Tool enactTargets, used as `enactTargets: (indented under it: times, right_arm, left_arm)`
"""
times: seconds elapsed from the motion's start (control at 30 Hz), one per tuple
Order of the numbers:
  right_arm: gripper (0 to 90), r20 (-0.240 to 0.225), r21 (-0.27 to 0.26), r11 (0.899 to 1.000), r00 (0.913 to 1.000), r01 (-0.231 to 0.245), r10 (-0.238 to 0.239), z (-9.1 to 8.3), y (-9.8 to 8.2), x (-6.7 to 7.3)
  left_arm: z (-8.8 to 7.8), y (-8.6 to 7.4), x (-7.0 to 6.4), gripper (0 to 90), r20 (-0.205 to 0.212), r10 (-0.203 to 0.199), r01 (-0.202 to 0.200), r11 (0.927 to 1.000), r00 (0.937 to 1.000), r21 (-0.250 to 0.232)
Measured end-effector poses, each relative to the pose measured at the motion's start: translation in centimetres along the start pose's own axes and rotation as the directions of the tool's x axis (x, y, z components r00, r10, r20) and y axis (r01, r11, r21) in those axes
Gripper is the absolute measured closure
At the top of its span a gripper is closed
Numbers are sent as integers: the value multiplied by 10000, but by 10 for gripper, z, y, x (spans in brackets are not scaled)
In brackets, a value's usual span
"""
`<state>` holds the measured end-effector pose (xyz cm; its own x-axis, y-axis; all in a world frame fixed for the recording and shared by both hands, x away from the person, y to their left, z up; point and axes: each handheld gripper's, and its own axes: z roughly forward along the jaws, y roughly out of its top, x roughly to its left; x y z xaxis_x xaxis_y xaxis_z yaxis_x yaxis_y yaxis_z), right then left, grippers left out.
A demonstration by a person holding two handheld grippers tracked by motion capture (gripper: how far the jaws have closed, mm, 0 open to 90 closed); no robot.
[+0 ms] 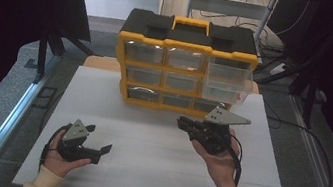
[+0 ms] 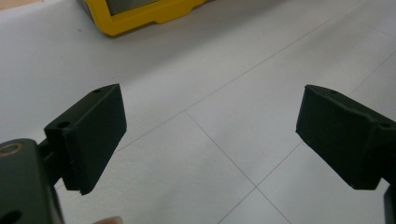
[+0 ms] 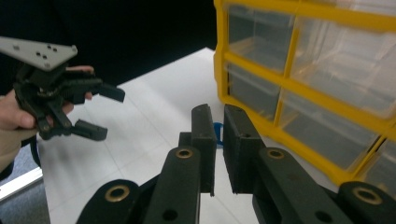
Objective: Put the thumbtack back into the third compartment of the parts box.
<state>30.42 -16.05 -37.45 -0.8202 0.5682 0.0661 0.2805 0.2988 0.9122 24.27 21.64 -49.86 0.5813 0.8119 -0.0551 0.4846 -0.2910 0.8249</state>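
Both tongs hover over the white table (image 1: pixel 140 180), the left gripper (image 1: pixel 99 139) with jaws spread wide, the right gripper (image 1: pixel 184 123) with jaws nearly together on nothing, just before a yellow-and-black drawer cabinet (image 1: pixel 188 41) whose upper right drawer (image 1: pixel 227 80) stands pulled out.

Place: a lab or workshop recording bay.
Enclosure: black curtains (image 1: pixel 11 8) hang left and right of the white gridded tabletop (image 1: pixel 156 142).
Floor: grey carpet, aluminium rails (image 1: pixel 8 119), cables (image 1: pixel 318 148) trailing at right.
Storage: a yellow-black parts organizer (image 1: pixel 184 66) with clear drawers at the far edge.
Far background: metal frame legs (image 1: pixel 266 13).
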Motion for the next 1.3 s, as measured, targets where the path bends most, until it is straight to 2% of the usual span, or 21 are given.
enactTargets:
  times: [0.2,0.43,0.67,0.97,1.1,1.13,1.2,1.3]
  right_arm:
    - [826,-7,-443,9989,9999,-122,122,-8,15,-4]
    - [826,-4,-798,9968,9999,-103,103,-12,42,-10]
    - [826,282,-1145,9934,9996,17,15,-19,69,-17]
    - [826,980,-1349,9908,9952,71,62,-25,94,-35]
    - [825,1506,-1329,9911,9885,76,126,-32,102,-44]
    - [825,1517,-1376,9905,9883,70,141,-33,103,-46]
    - [824,1889,-1376,9903,9820,176,88,-35,105,-49]
    - [823,2113,-1349,9908,9773,105,184,-37,107,-55]
  left_arm:
    - [0,0,-1,89,-6,2,-2,10000,10000,-29]
    - [0,0,-2,90,13,41,-41,10000,10000,-17]
    - [0,0,-1,90,-5,39,-39,10000,10000,-4]
    - [0,0,-1,90,13,30,-30,10000,10000,-6]
    - [0,-1,0,90,15,-13,13,10000,10000,-9]
    - [0,-1,0,90,15,-8,8,10000,10000,-10]
    - [0,-1,0,90,13,-14,15,10000,10000,-21]
    - [0,-1,-1,90,17,2,-2,10000,10000,-27]
